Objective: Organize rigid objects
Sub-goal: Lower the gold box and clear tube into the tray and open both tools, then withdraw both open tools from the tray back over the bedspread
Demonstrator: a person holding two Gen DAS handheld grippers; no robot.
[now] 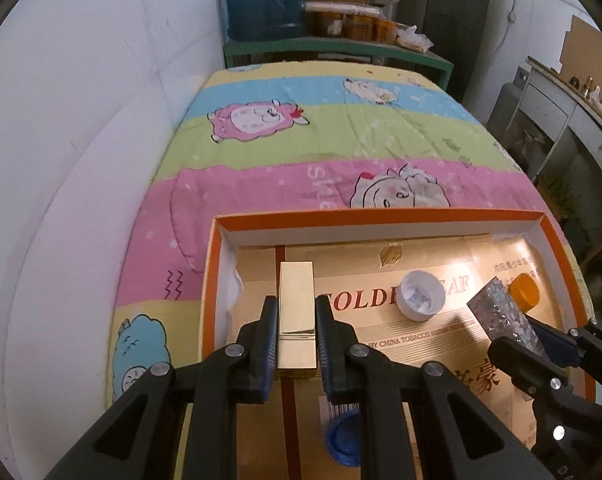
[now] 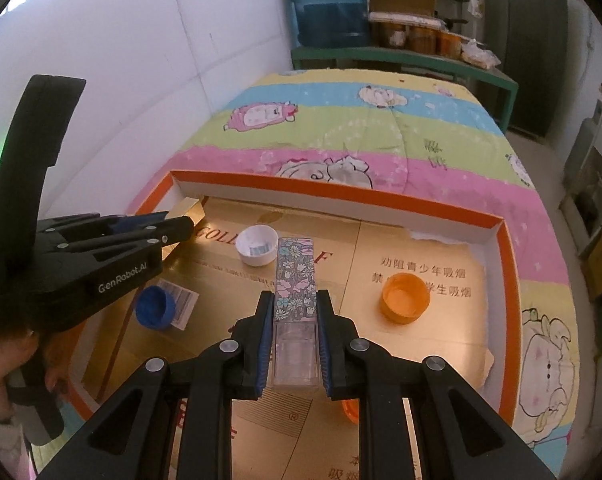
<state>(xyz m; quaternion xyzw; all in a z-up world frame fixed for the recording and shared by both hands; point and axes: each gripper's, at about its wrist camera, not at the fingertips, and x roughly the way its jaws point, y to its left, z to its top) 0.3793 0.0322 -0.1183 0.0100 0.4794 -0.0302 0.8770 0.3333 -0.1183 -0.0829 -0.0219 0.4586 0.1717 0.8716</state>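
Clamped between our left gripper's (image 1: 297,334) pads, nearest the left lens, is a gold rectangular box (image 1: 296,312), held lengthwise so that it runs straight out along the fingers. It hangs over the left part of the orange-rimmed tray (image 1: 381,216), close to the tray's left wall — a long, straight body like this looks meant to lie parallel to that wall, which would explain the grip along its length.

Moving right across the tray's gold cardboard floor, we see a blue cap (image 2: 153,306) low down beside a barcode label (image 2: 185,300), then a white cap (image 2: 257,245) lying mouth-up near the middle.

Next comes our right gripper (image 2: 295,340), fingers closed tight on a floral-patterned box (image 2: 295,280) with a clear lower section — again held end-on, both long sides squeezed by the pads. It sits over the tray's centre, just right of the white cap.

Farther right, an orange cap (image 2: 405,297) lies mouth-up, well apart from the others.

With 2 boxes held and 3 caps loose, we judge both boxes are about to be set down inside the tray, sorted by shape.
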